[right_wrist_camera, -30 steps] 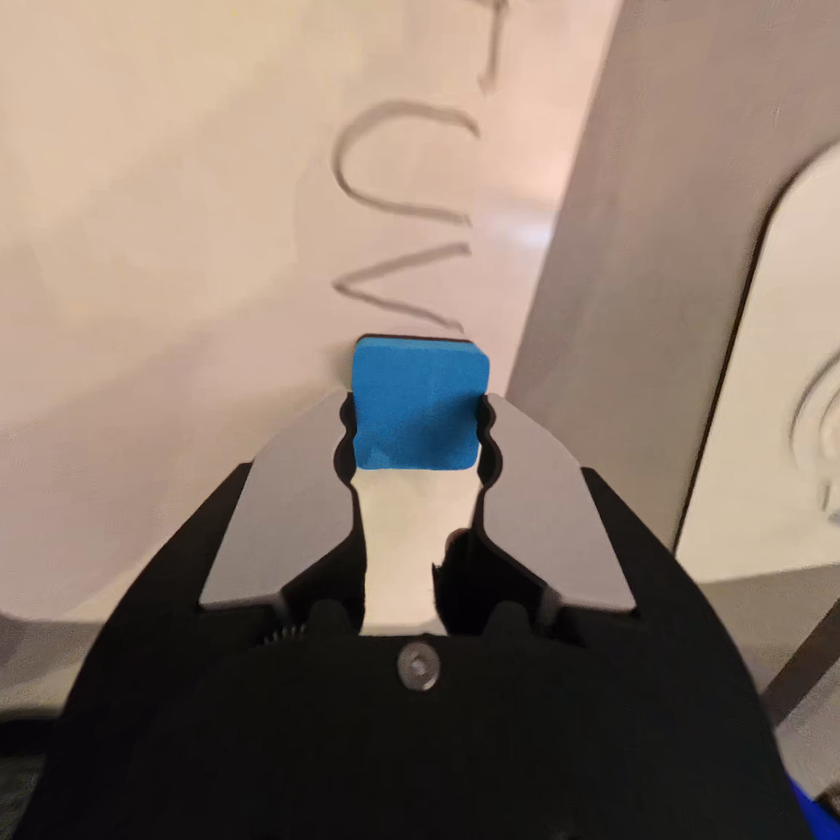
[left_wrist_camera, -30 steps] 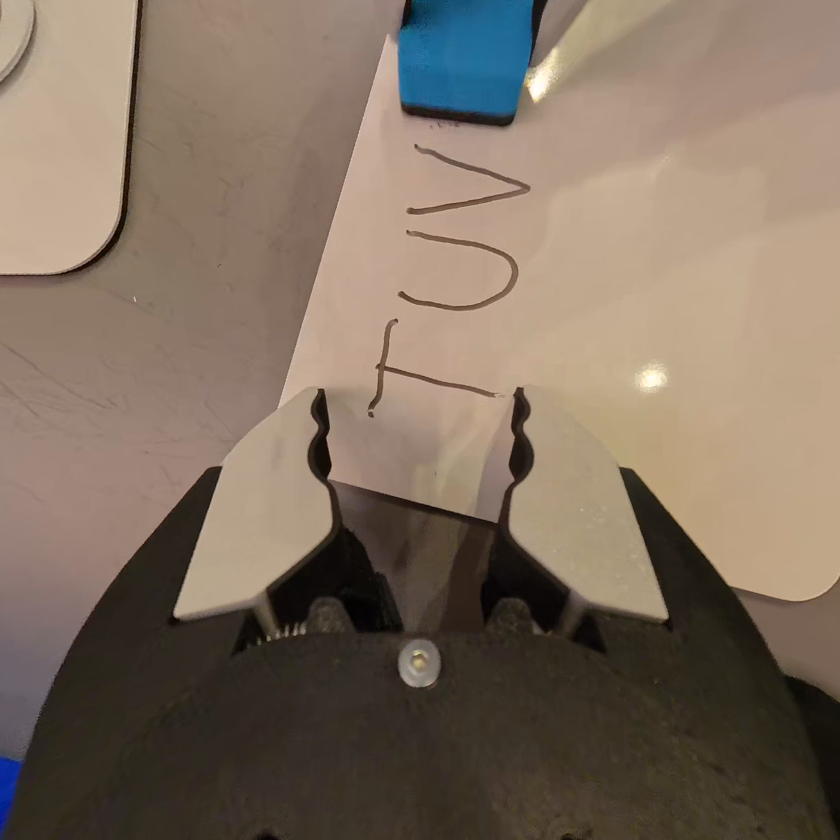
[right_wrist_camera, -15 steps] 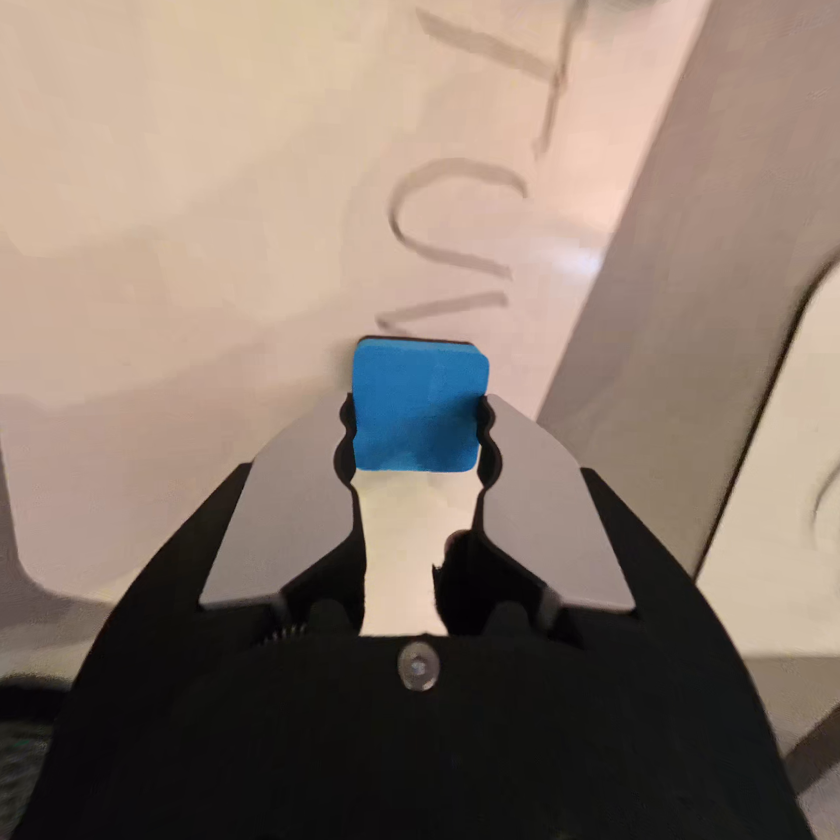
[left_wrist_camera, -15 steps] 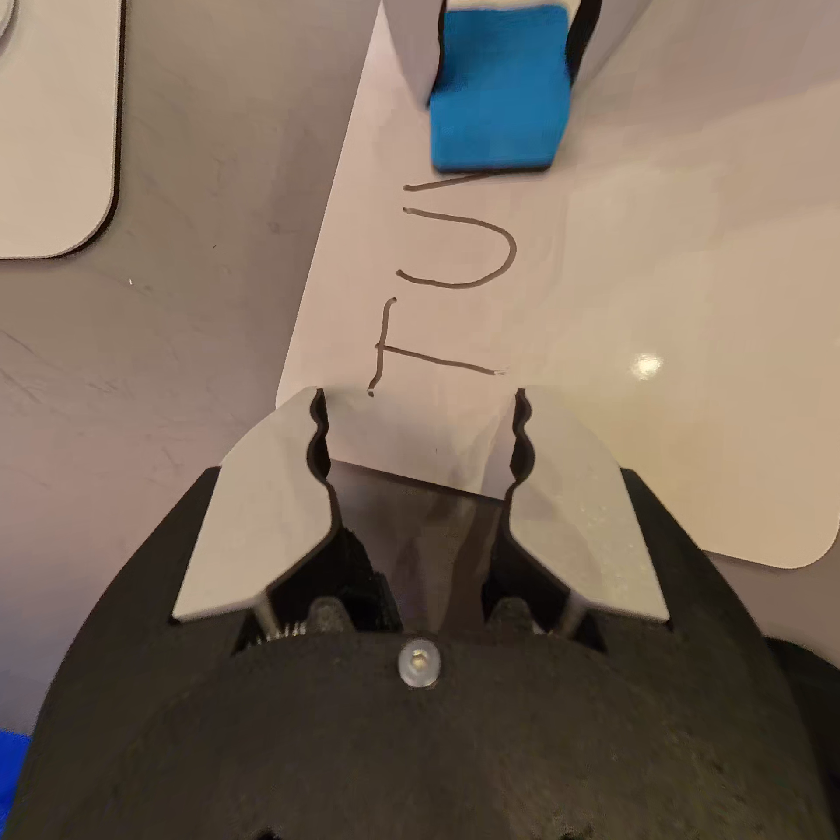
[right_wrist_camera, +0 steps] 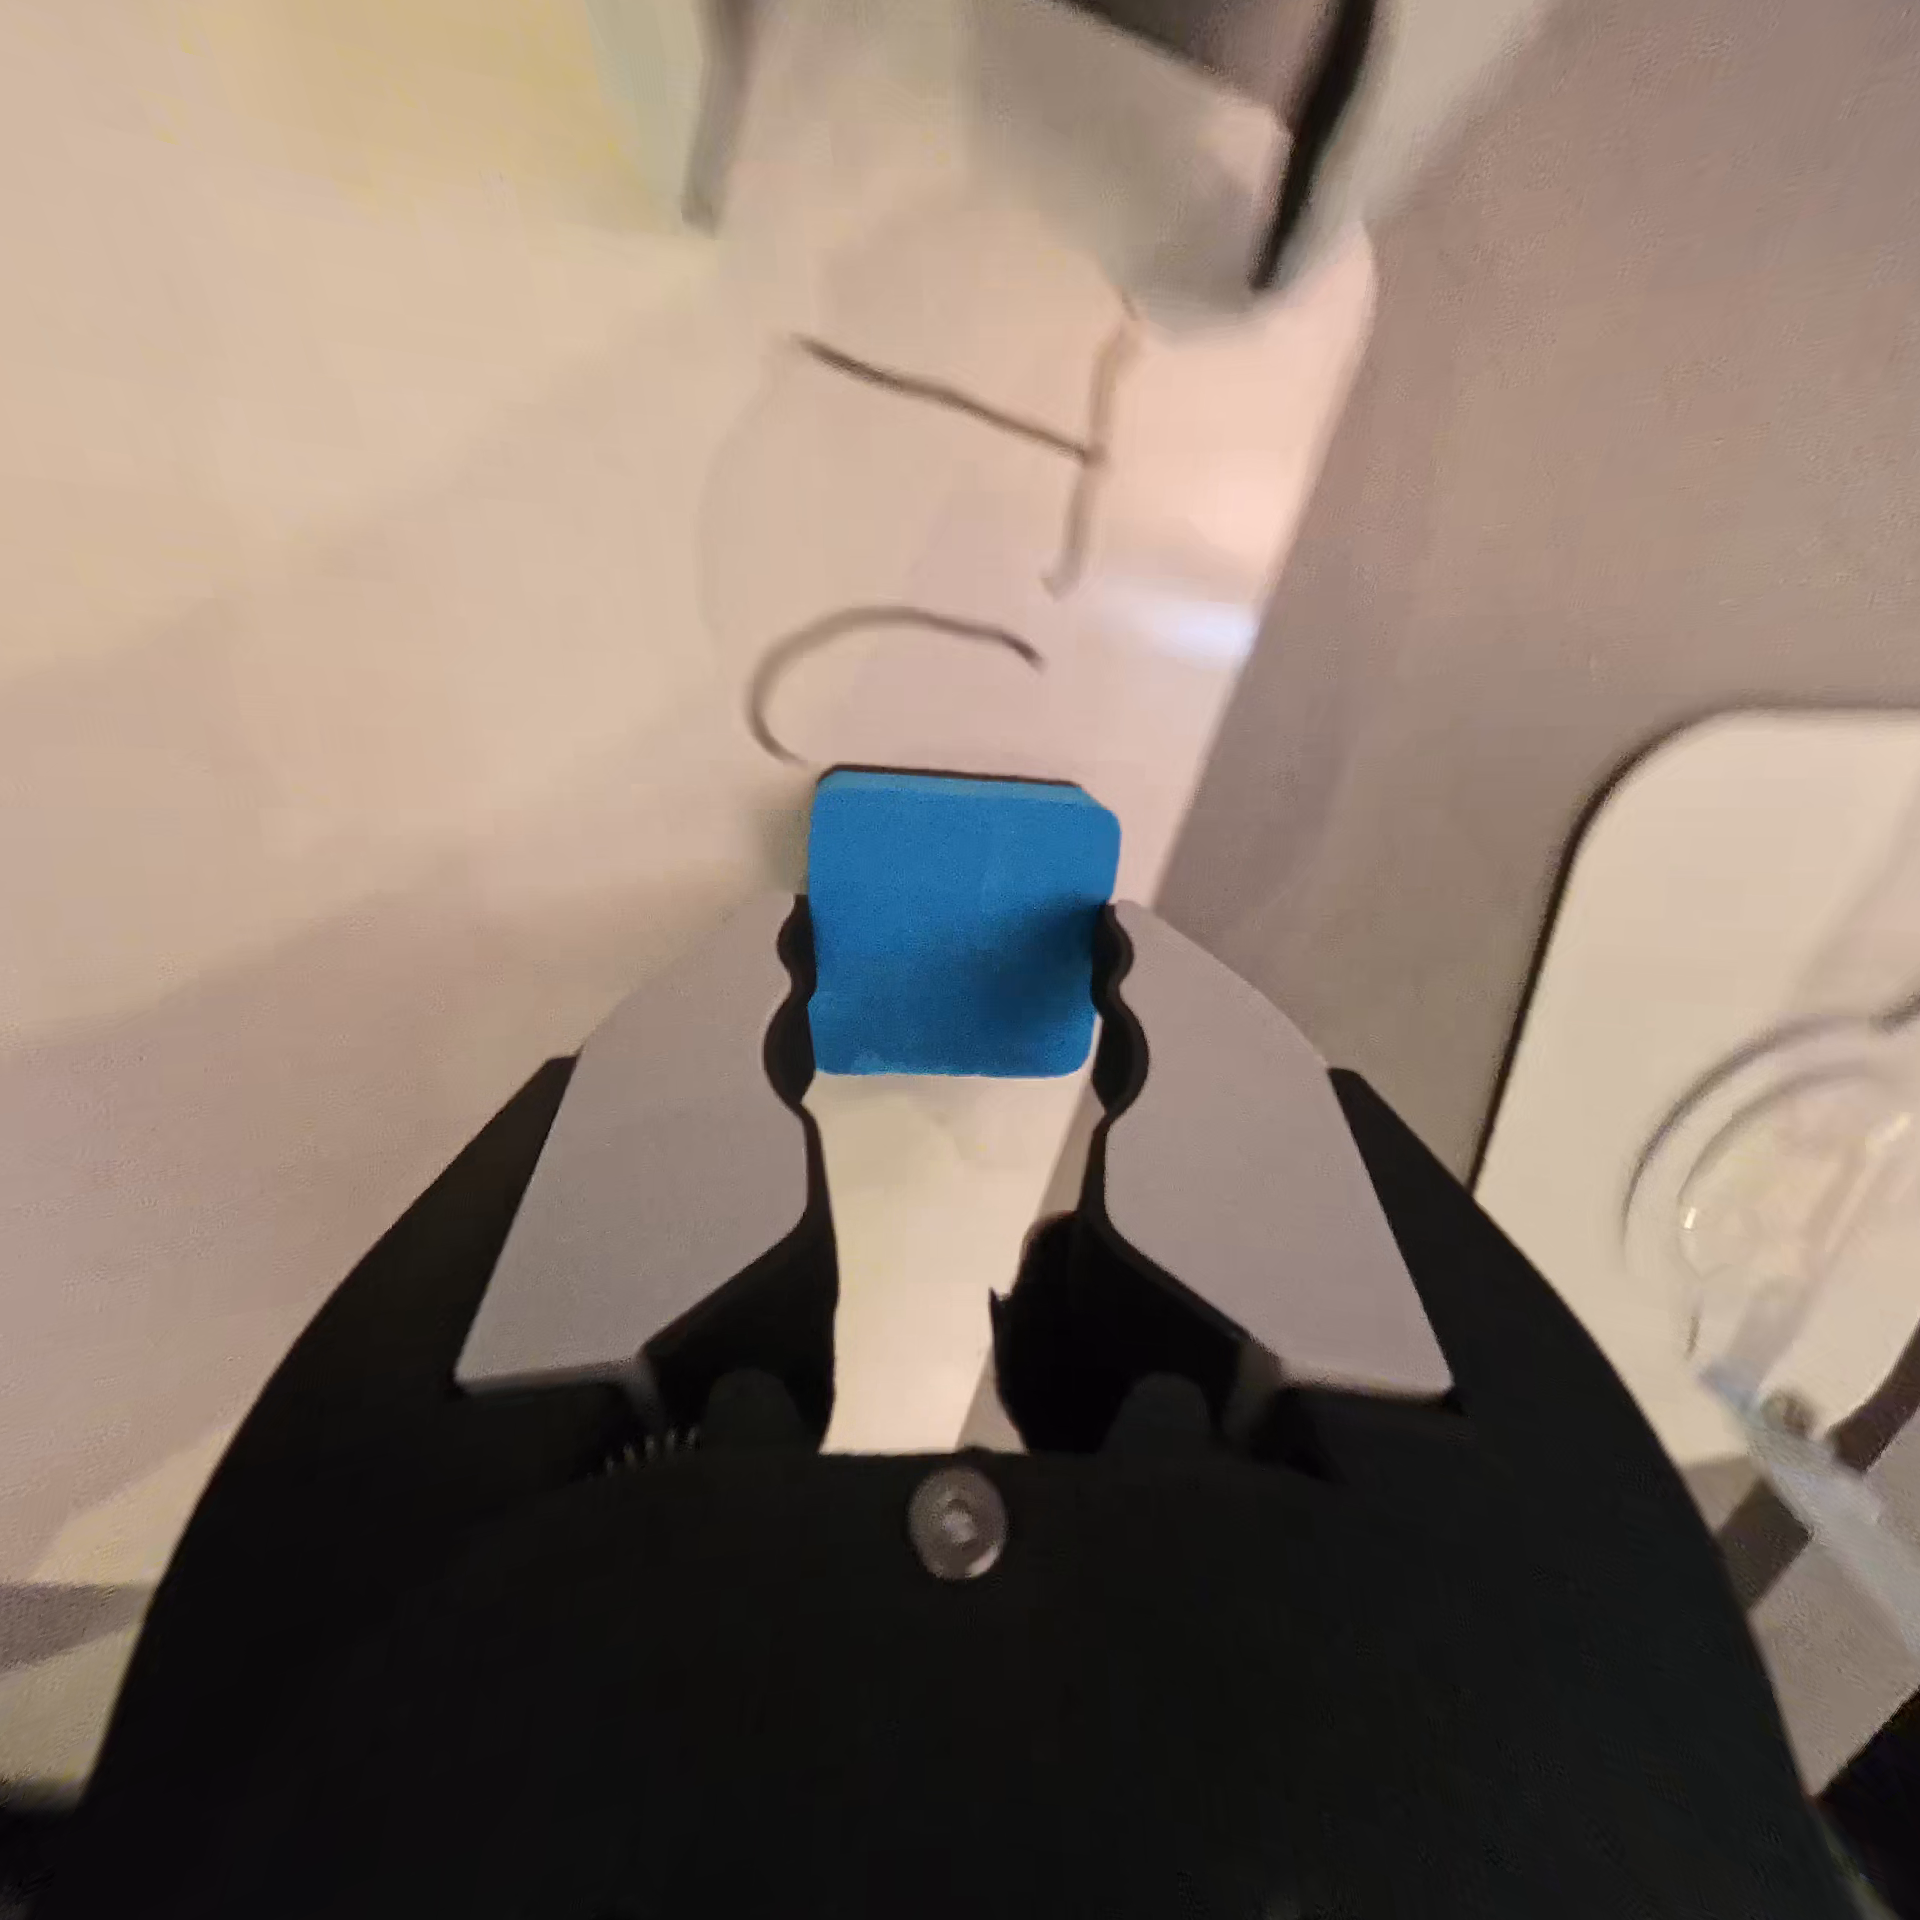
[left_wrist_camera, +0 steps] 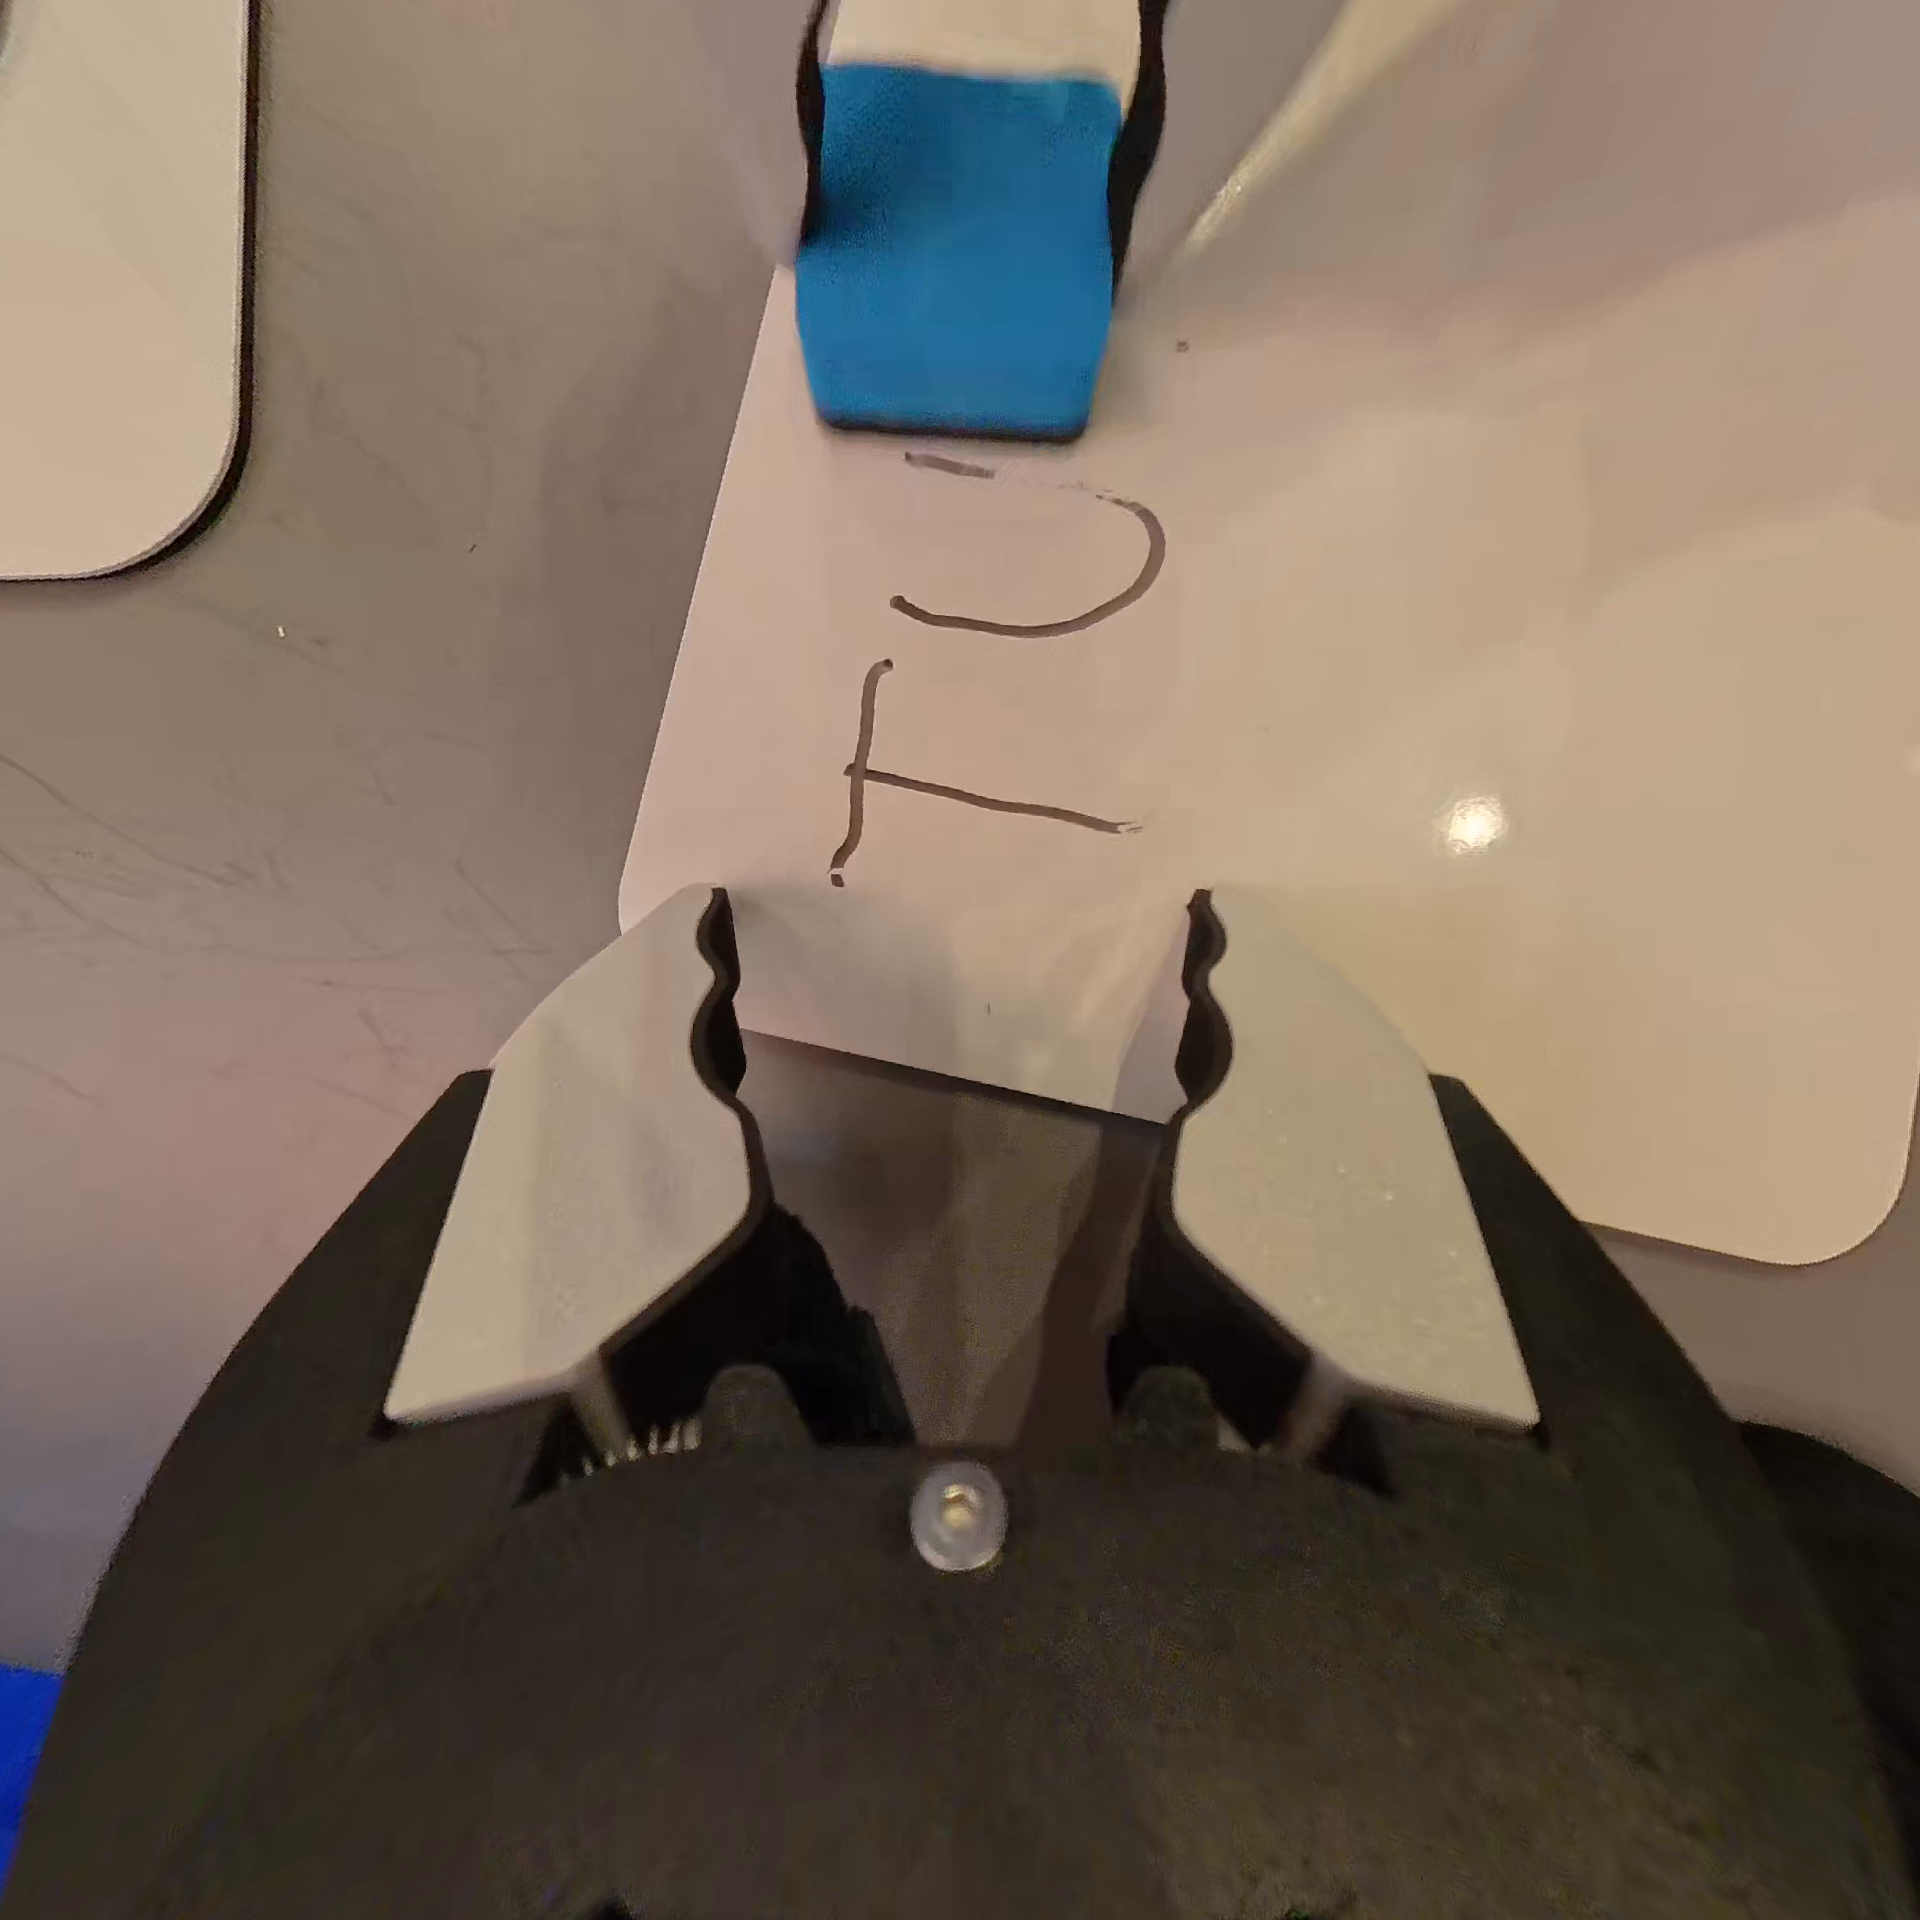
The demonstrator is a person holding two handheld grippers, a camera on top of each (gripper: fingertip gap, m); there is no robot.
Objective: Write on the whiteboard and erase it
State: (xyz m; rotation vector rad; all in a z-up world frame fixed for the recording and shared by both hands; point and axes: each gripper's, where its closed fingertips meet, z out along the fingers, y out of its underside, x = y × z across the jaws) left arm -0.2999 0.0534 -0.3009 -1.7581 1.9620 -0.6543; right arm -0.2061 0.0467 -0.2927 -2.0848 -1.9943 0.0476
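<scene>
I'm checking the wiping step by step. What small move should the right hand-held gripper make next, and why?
Probably slide the blue eraser, clamped in the right hand-held gripper, a little further along the whiteboard toward the left hand-held gripper. The curved mark just ahead is only partly wiped, and the crossed mark is untouched.

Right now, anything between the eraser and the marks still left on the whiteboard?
Nothing visible. The blue eraser, clamped in the right gripper, sits on the whiteboard right at the remaining marks. The left gripper is open at the near edge, beyond them.
</scene>
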